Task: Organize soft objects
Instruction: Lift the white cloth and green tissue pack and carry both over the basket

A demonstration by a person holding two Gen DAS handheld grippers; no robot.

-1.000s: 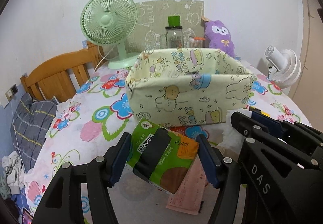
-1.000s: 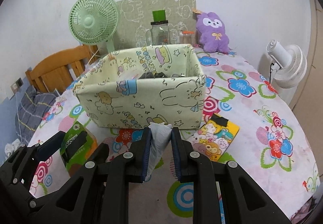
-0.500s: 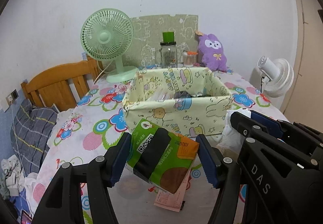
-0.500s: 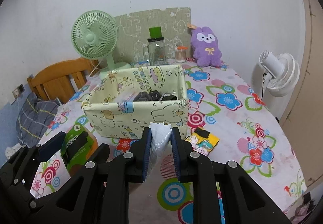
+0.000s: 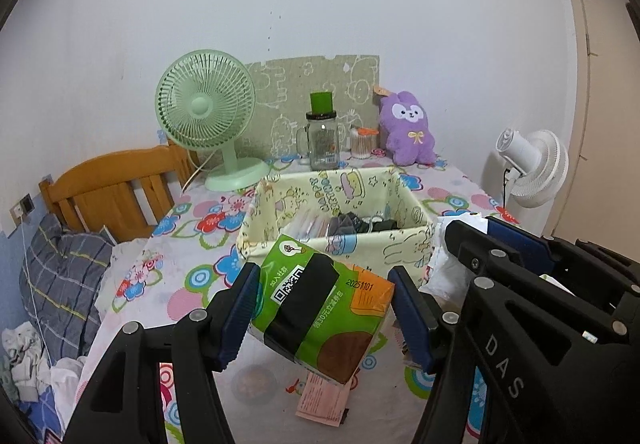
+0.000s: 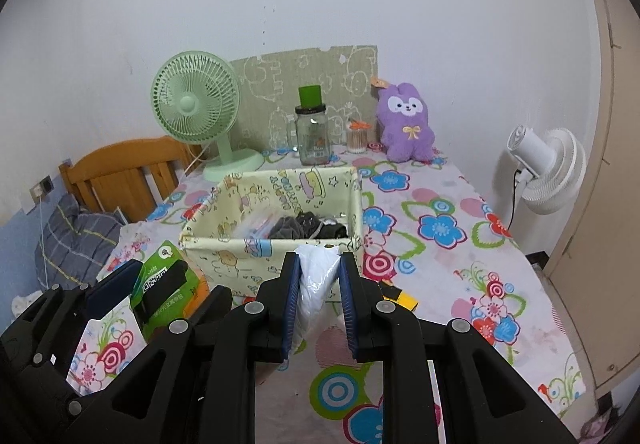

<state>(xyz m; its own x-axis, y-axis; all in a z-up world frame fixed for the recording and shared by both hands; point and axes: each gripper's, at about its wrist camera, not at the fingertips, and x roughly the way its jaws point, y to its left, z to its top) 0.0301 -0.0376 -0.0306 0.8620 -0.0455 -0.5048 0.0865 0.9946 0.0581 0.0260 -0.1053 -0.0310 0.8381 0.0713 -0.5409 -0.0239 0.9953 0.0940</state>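
While left tool (image 5: pixel 322 308) clamps tissue pack (image 5: pixel 320 304), right tool (image 6: pixel 319 298) pinches white bag (image 6: pixel 314 280).

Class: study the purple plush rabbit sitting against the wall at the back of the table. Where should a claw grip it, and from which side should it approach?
Grip the purple plush rabbit across its body, below the face. Approach from the front: it sits upright, facing forward, with the wall behind. The cotton swab jar crowds its left, so keep slightly right.
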